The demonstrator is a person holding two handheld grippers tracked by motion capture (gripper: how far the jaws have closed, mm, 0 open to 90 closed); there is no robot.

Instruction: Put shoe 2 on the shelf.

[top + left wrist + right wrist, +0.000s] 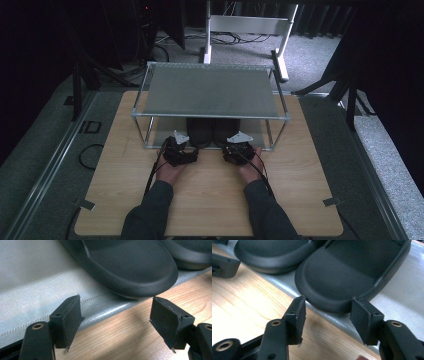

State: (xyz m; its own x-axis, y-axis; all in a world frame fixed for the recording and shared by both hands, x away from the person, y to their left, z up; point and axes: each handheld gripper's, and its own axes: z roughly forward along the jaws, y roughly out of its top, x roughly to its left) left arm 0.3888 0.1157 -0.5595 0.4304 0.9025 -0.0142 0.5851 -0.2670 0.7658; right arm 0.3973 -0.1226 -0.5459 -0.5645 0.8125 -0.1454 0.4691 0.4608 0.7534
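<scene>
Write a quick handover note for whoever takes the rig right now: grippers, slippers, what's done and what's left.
Left gripper: open, just short of the left slipper, not touching.
Right gripper: jaws open astride the heel of the right slipper, no grip yet.
Both slippers sit side by side on the lower shelf of the rack.
Done: both grippers lined up.
Left: probably grip each slipper and pull it out.

I'm seeing two black slippers lying side by side on the rack's lower shelf [160,122], soles down, their rounded ends pointing toward the shelf's front edge. The left slipper [130,267] is sitting touching the right slipper [342,277], both matte with a raised rim around the footbed.
</scene>
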